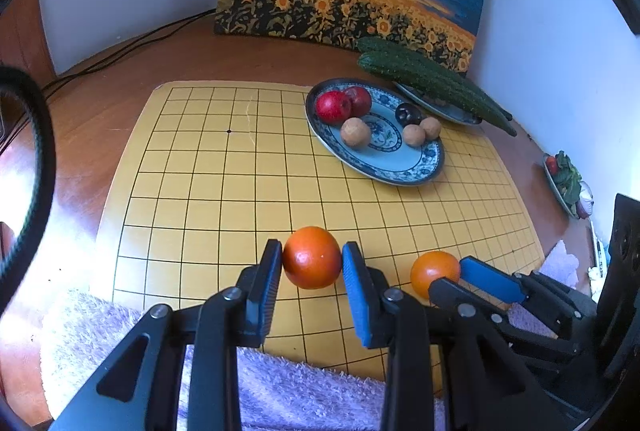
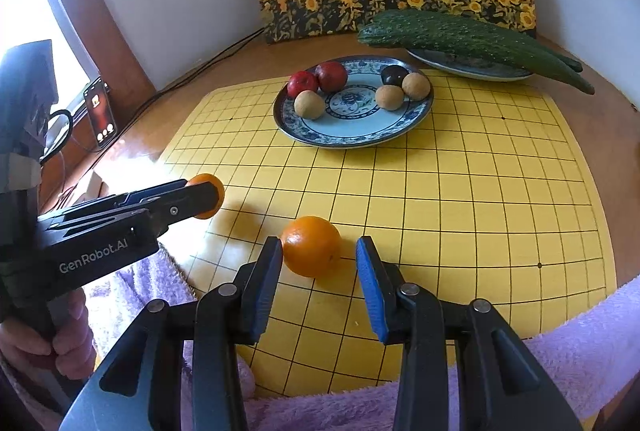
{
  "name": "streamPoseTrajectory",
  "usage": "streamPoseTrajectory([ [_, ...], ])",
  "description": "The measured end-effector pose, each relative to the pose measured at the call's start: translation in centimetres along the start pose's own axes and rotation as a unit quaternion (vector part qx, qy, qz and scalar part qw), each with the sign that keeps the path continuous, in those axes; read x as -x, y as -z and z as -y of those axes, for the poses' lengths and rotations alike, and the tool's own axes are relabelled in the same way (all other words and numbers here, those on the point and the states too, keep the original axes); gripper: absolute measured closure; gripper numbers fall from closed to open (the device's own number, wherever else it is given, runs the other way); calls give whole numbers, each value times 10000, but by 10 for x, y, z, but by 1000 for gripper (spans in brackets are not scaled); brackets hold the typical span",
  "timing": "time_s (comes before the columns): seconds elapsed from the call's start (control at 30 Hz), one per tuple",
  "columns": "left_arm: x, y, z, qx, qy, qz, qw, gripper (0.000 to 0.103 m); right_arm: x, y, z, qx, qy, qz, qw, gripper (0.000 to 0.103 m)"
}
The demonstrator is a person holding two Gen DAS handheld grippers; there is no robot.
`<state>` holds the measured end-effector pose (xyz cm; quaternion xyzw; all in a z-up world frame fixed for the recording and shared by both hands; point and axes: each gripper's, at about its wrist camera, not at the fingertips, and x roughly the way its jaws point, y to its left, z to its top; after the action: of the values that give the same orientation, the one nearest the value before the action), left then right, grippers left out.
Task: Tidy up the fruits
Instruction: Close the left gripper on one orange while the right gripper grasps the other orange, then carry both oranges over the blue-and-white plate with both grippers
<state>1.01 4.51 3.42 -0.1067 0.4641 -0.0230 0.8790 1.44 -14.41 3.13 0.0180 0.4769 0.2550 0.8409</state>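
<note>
My left gripper [image 1: 312, 263] is squeezing the darker orange [image 1: 312, 257], both fingers [image 1: 267, 285] pressing its sides, just over the near edge of the yellow grid board [image 1: 224, 191]. My right gripper [image 2: 320, 263] is sitting open around the second orange [image 2: 311, 245], which is resting on the board, left pad touching it, right pad apart. Farther back, the blue-patterned plate [image 2: 348, 135] is carrying red apples [image 2: 303, 82] and small brown fruits [image 2: 309, 104].

Both wrist views low, facing plate [image 1: 424, 173]
</note>
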Motion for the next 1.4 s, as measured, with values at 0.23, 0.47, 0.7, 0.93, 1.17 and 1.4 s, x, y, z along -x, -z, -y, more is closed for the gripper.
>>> streamPoseTrajectory([
  [0.23,0,0,1,-39,-36,20,10000,70,-5,2,-2,17,-133,-31,9999,64],
  [0.47,-2,-1,2,-46,-51,13,10000,70,-8,3,4,-84,-213,-51,9997,68],
  [0.7,-1,-6,8,-88,48,43,9999,70,-4,2,9,-122,-209,13,9997,68],
  [0.93,-1,-24,24,-282,132,170,9994,70,6,-7,22,-184,-84,167,9997,68],
  [1.17,-16,-42,40,-419,169,162,9988,70,11,-25,32,-75,157,285,9994,68],
  [1.4,-37,-52,49,-446,134,103,9989,71,9,-40,37,74,345,299,9989,68],
])
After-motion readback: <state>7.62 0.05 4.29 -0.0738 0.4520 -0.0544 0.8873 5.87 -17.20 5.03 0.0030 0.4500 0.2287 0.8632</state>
